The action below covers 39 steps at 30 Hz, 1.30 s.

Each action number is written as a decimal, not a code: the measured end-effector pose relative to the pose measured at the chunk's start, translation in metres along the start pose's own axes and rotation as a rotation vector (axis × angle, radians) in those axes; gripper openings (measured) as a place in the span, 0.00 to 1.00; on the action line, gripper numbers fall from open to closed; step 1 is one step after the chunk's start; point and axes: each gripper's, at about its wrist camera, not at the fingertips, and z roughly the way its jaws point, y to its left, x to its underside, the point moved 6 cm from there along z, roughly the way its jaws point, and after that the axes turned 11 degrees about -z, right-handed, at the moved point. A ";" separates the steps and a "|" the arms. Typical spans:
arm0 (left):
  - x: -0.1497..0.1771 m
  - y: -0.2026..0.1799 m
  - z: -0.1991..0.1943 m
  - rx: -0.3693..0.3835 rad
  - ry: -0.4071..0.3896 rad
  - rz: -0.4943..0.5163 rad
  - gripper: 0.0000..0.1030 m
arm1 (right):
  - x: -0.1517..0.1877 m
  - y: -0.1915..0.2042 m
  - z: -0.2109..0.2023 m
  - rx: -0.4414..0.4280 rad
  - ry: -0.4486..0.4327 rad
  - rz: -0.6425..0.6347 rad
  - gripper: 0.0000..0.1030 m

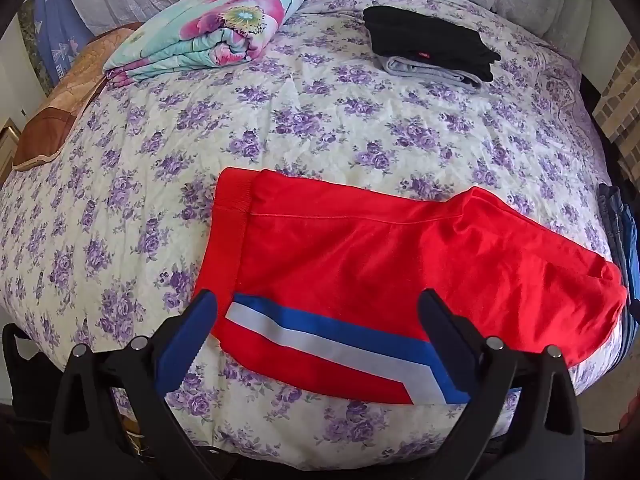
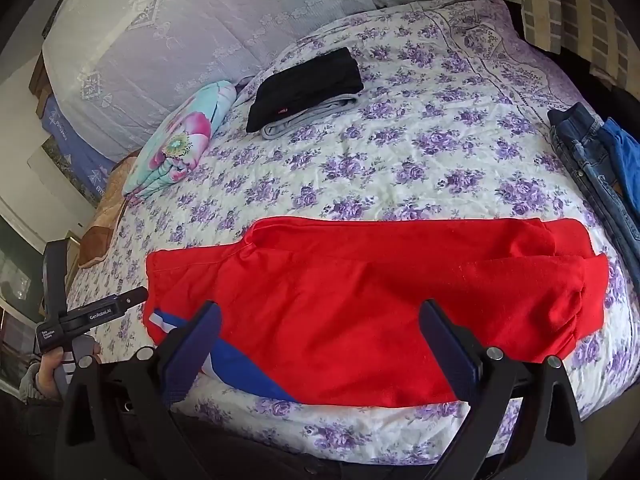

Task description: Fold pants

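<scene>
Red pants (image 1: pixel 380 256) with a blue and white stripe (image 1: pixel 320 332) lie flat near the front edge of the bed, folded lengthwise, waistband to the left. In the right wrist view the same red pants (image 2: pixel 380 304) spread across the near bed. My left gripper (image 1: pixel 320 312) hovers open above the striped left part, nothing between its blue pads. Over the middle of the pants my right gripper (image 2: pixel 320 320) stands open too, also with nothing in it. At the left of the right wrist view a hand holds the left gripper's body (image 2: pixel 88 320).
A floral bedspread (image 1: pixel 280 120) covers the bed. A folded flowered quilt (image 1: pixel 208 28) lies at the back left. A folded black and grey stack (image 1: pixel 432 44) sits at the back. Jeans and a blue garment (image 2: pixel 592 160) lie at the right edge. A brown cushion (image 1: pixel 52 120) is far left.
</scene>
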 end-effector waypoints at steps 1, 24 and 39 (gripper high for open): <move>0.000 0.000 0.001 -0.001 0.000 0.002 0.95 | 0.000 0.000 0.001 0.000 0.003 0.000 0.96; 0.001 0.001 0.002 -0.014 -0.002 0.009 0.95 | -0.002 -0.007 0.007 -0.012 0.008 0.018 0.96; 0.001 -0.001 0.001 -0.016 -0.001 0.006 0.95 | 0.000 -0.008 0.007 -0.030 0.017 0.039 0.96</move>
